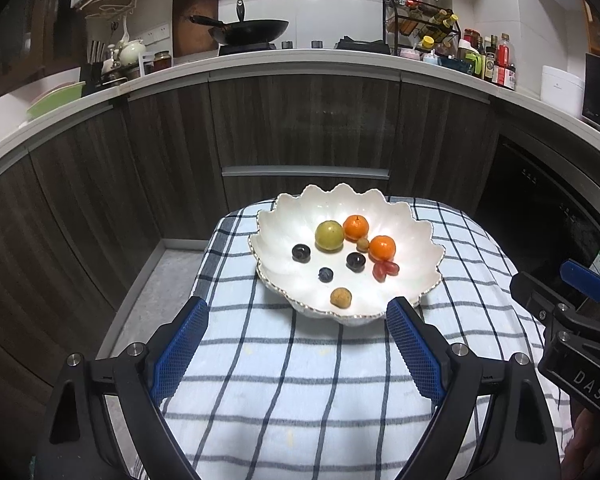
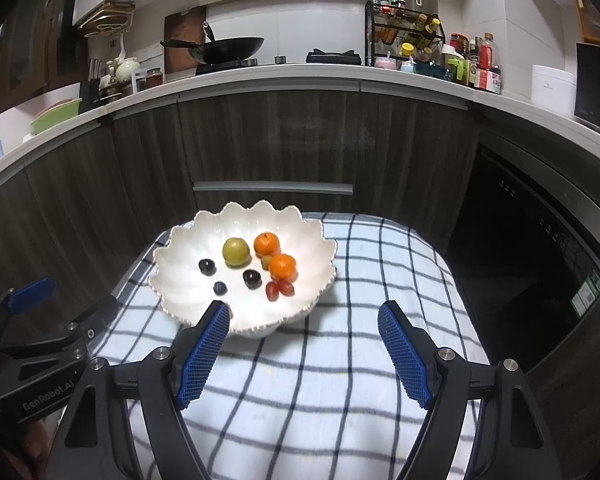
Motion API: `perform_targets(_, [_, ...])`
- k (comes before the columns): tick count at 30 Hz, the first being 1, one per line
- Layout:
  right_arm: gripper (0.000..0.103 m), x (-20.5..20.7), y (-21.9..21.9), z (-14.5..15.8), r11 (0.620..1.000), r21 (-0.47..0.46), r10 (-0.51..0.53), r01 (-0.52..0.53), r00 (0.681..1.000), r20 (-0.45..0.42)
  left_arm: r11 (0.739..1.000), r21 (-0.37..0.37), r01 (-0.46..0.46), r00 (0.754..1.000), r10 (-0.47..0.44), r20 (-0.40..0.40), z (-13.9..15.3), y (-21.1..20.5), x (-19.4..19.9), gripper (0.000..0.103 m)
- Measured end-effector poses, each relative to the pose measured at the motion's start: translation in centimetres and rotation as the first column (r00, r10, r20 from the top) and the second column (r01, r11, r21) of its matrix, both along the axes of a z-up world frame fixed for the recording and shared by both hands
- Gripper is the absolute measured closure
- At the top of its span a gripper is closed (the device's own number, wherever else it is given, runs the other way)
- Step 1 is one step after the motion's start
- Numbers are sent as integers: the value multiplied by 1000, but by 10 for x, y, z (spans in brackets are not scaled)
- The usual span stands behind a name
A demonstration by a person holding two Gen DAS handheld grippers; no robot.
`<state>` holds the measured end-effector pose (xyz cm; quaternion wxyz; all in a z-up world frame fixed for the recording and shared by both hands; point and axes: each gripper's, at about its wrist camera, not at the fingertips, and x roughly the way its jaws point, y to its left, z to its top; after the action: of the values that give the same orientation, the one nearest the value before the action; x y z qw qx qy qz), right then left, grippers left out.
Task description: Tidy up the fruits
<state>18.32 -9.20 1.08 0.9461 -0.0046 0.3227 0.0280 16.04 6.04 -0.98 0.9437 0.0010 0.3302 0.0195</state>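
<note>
Kitchen; small table under a blue-and-white checked cloth (image 1: 300, 380), dark cabinet fronts behind it, counter with wok (image 1: 256, 30) and bottles at the far wall. Landmark for all positions: the white scalloped bowl (image 1: 396, 208) on the cloth. Nearest the cameras, on the cloth side of the bowl's near rim: left gripper (image 1: 298, 320), jaws spread wide, nothing between them; right gripper (image 2: 304, 322), jaws also well apart, empty. Neither touches bowl or fruit. Left gripper sits squarely before the near rim, so the bowl lies straight ahead of it; for the right gripper the bowl lies ahead and to its left, its left finger (image 2: 204, 356) overlapping the rim in view. Judgement: left hand is better lined up. Inside the bowl, near rim first: a tan round fruit (image 1: 341, 297); then blueberry (image 1: 326, 274) and two dark grapes (image 1: 301, 252) at centre; a pair of red grapes (image 1: 385, 269) touching each other, right of centre. Toward the far rim — green fruit (image 1: 329, 235), two tangerines (image 1: 356, 227), a small tan fruit (image 1: 363, 244) tucked between them. All fruit is roundish, no long axis of note except the red grapes. All fruit is already in the bowl; task looks about finished, or sorting is still to come — cannot tell.
</note>
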Motion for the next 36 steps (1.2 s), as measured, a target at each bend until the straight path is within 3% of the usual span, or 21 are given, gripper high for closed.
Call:
perform_targets(12, [25,-36,-14,-8,999,13,-45,45,999,-30,1000,-3,-4,1000,4,-16,-5,-6,-37,12])
perform_targets(20, [25,-65,-17,-12,997,2,-71,71,997,-3,1000,11,-12,999,13,-46,-15,-9,-56,12])
perform_targets(36, [25,-101,-19,-17,997,1,-75,75,997,3,999,8,-43,999,43,-30,-22,-6,-96,12])
